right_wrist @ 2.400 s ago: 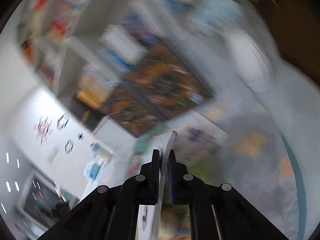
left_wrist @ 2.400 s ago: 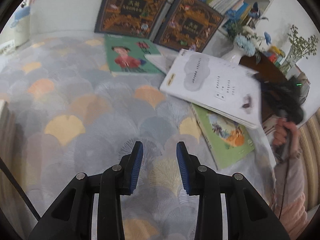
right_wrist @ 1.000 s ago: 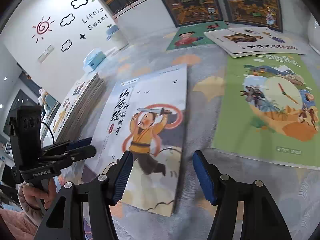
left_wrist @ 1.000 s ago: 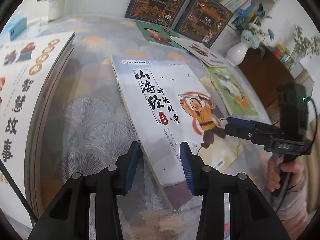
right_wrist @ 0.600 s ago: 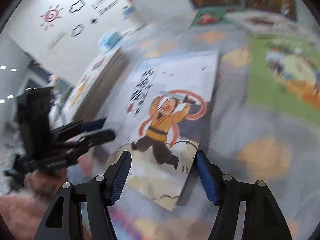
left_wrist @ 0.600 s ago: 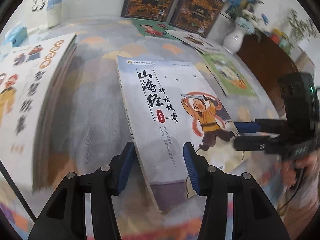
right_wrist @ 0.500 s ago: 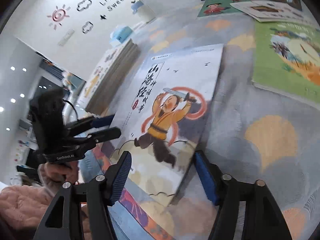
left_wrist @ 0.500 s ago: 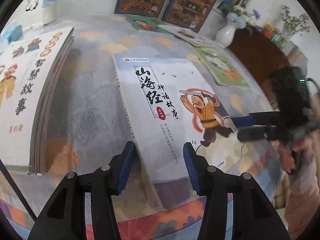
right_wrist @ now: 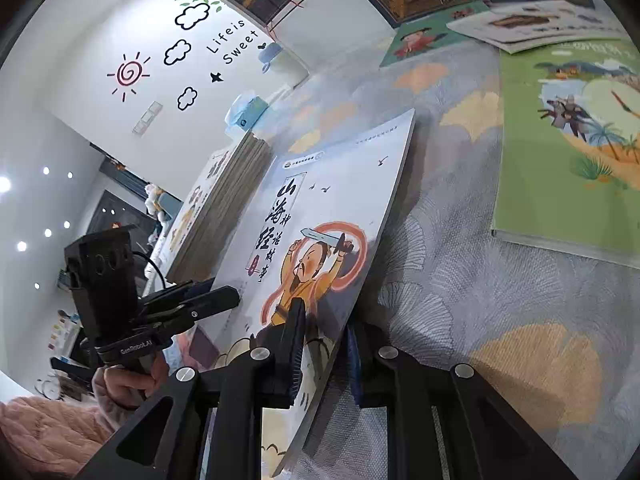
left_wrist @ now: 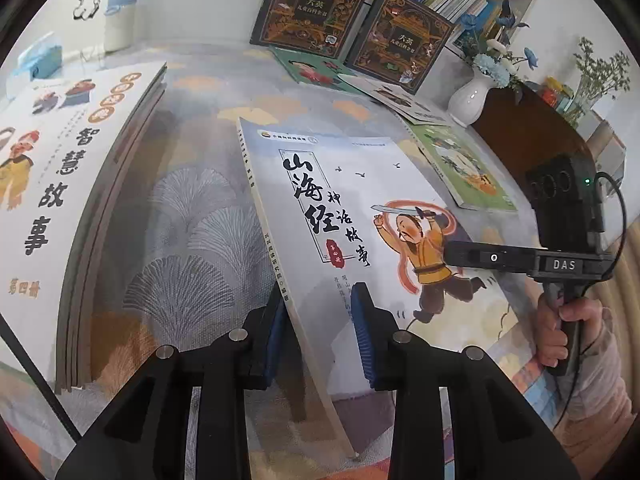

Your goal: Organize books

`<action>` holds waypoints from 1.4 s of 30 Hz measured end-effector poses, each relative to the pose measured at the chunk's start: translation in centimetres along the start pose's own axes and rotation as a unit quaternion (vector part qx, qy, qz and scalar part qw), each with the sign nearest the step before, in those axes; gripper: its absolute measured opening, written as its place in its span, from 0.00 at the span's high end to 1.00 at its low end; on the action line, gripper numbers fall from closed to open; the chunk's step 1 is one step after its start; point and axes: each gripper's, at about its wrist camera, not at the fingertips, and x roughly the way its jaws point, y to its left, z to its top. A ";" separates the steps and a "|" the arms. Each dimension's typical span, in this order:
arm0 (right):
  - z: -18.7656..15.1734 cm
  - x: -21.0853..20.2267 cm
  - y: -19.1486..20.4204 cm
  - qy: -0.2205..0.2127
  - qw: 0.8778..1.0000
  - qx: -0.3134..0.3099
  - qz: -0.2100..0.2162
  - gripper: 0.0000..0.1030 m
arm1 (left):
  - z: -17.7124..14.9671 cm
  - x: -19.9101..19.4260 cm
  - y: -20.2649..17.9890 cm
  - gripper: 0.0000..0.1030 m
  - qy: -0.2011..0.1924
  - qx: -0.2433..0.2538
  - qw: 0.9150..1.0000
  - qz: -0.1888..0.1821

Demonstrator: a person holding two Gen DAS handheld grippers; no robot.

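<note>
My left gripper (left_wrist: 320, 320) is closing on the book's (left_wrist: 360, 208) near spine edge; my right gripper (right_wrist: 324, 344) clamps its near right edge, lifting it off the rug (left_wrist: 192, 240).

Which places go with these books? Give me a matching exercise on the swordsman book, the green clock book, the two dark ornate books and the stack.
Things:
1. swordsman book
2. green clock book
3. dark ornate books
4. book stack

Places:
A. propped upright against the bookshelf
B. flat on the rug, near the white vase
C. between both grippers' fingers
D. piled at the left edge of the left wrist view

Pairs: 1-C, 2-B, 3-A, 4-D
</note>
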 end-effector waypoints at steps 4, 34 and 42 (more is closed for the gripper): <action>-0.1 -0.2 0.0 -0.001 1.000 0.002 0.004 0.84 | 0.2 0.1 0.2 0.70 0.000 -0.001 1.000 -0.006; -0.3 -0.6 -0.1 -0.008 1.000 -0.003 0.003 0.84 | -0.7 -0.2 0.3 0.69 -0.030 0.000 0.999 -0.015; -0.3 -0.6 -0.1 -0.008 1.000 -0.003 0.003 0.84 | -0.8 -0.3 0.3 0.69 -0.031 0.000 0.999 -0.015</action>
